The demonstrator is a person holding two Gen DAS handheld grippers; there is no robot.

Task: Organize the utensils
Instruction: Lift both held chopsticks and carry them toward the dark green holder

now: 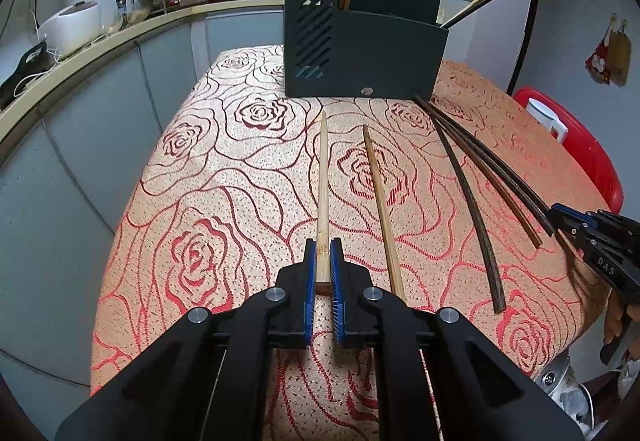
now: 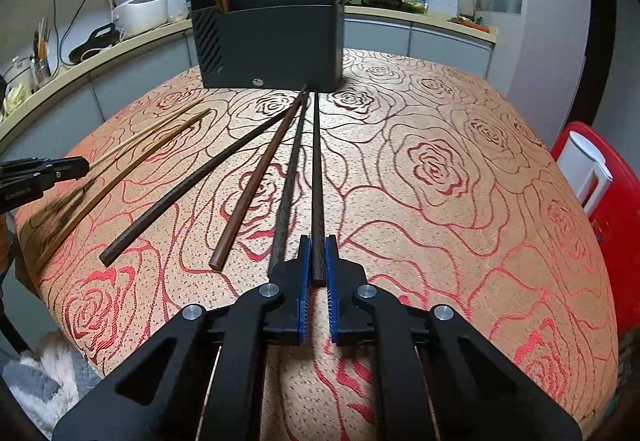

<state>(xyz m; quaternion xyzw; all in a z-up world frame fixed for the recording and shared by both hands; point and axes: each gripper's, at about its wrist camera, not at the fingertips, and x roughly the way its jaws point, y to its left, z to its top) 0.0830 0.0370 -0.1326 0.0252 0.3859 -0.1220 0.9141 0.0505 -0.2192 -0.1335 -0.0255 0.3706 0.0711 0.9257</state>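
Observation:
My left gripper (image 1: 322, 245) is shut on the near end of a light bamboo chopstick (image 1: 322, 177) that lies on the rose-patterned tablecloth (image 1: 224, 169). A second light chopstick (image 1: 380, 201) lies just right of it. My right gripper (image 2: 317, 241) is shut on the near end of a dark chopstick (image 2: 317, 169). Three more dark chopsticks (image 2: 256, 185) fan out to its left. The dark grey utensil holder (image 1: 360, 53) stands at the far end with chopsticks upright in it; it also shows in the right wrist view (image 2: 276, 41).
A kitchen counter (image 1: 100, 41) with a rice cooker (image 1: 72, 25) curves along the left and back. A red stool with a white object (image 2: 600, 177) stands to the right of the table. The right gripper (image 1: 592, 237) shows at the left wrist view's right edge.

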